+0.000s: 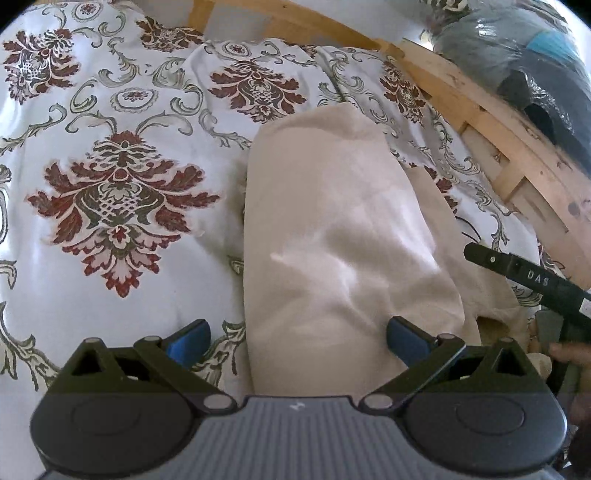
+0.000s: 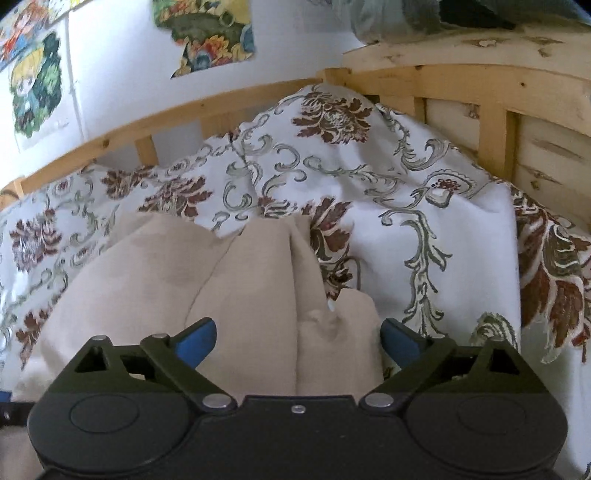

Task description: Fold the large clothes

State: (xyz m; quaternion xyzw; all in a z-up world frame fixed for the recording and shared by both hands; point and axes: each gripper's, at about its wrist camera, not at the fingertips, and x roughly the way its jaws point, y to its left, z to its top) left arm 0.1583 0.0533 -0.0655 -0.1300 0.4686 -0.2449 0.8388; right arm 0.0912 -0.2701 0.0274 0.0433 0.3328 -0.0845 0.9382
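Note:
A beige garment lies folded into a long strip on a floral bedspread. My left gripper is open, its blue pads apart on either side of the garment's near end. In the right wrist view the same beige garment lies bunched with several folds. My right gripper is open over its near edge, holding nothing. The right gripper's black body shows at the right edge of the left wrist view.
A wooden bed frame runs along the far and right sides; it also shows in the right wrist view. The bedspread is heaped against it. Plastic-wrapped bundles sit beyond the rail. Posters hang on the wall.

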